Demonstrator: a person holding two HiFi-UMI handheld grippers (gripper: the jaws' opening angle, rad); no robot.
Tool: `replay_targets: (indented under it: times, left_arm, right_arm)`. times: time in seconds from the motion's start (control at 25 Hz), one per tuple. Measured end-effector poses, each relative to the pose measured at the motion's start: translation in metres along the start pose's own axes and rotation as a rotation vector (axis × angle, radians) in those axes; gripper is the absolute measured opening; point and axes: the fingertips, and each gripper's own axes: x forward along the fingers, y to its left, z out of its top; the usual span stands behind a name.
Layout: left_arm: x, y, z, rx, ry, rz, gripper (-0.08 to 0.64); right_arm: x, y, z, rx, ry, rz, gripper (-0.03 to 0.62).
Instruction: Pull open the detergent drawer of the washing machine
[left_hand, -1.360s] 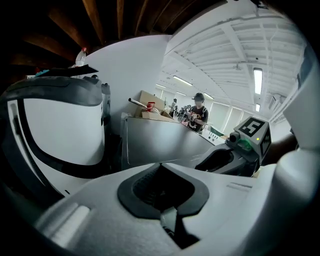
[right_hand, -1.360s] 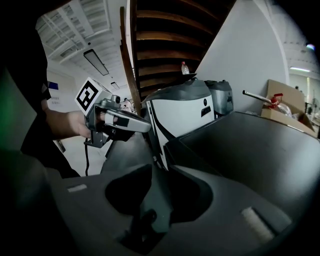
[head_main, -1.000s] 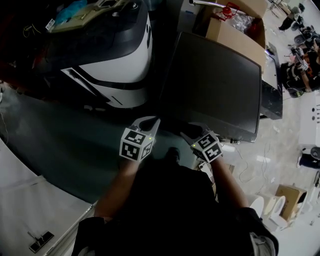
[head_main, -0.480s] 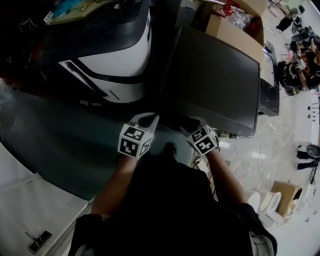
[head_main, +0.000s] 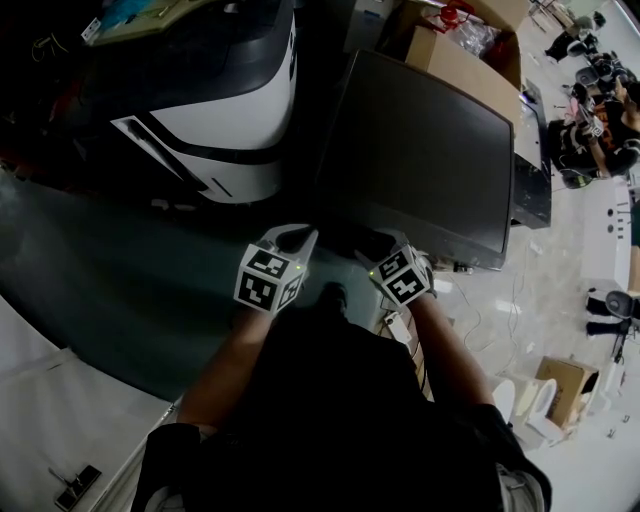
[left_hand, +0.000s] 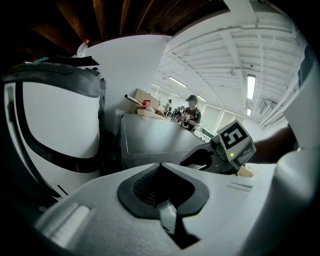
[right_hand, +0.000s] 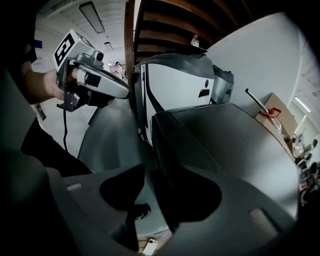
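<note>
Dark grey sheet metal makes up the washing machine (head_main: 430, 150). It is seen from above, so its flat top fills the head view and its front face is foreshortened out of sight. The detergent drawer itself cannot be made out in any view. It probably sits high on that front face near the machine's left corner, and would slide straight out toward the person.

The right gripper (head_main: 378, 248) is at that corner, pointing steeply down at the machine's front top edge. In the right gripper view the dark corner edge runs up between its jaws. Those jaws stand wide and have just been opening, and their pads press on nothing.

The left gripper (head_main: 295, 238) hangs just off the machine's left side, clear of it, its tips together on nothing. Also left of the washing machine, farther back, stands a white-and-black machine (head_main: 230, 110).

The right hand is therefore the nearer one, and the pull should run back toward the body.
</note>
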Motion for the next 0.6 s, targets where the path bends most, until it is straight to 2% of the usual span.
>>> replay_targets:
  times: [0.16,0.36,0.6]
  left_arm:
    - [0.0006,0.0004,-0.001,0.002,0.004,-0.011,0.011]
    - [0.0042,0.0043,-0.005,-0.002,0.012,-0.02,0.011]
    - [0.0049,0.0042,-0.0057,-0.006,0.009,-0.02,0.011]
  right_arm:
    - [0.0,0.0005,-0.0005,-0.033,0.025,-0.008,0.203]
    - [0.002,0.0013,0.0021,0.016,0.0,-0.001,0.202]
    - [0.0011,0.0007,0.0003,0.002,0.008,0.009,0.201]
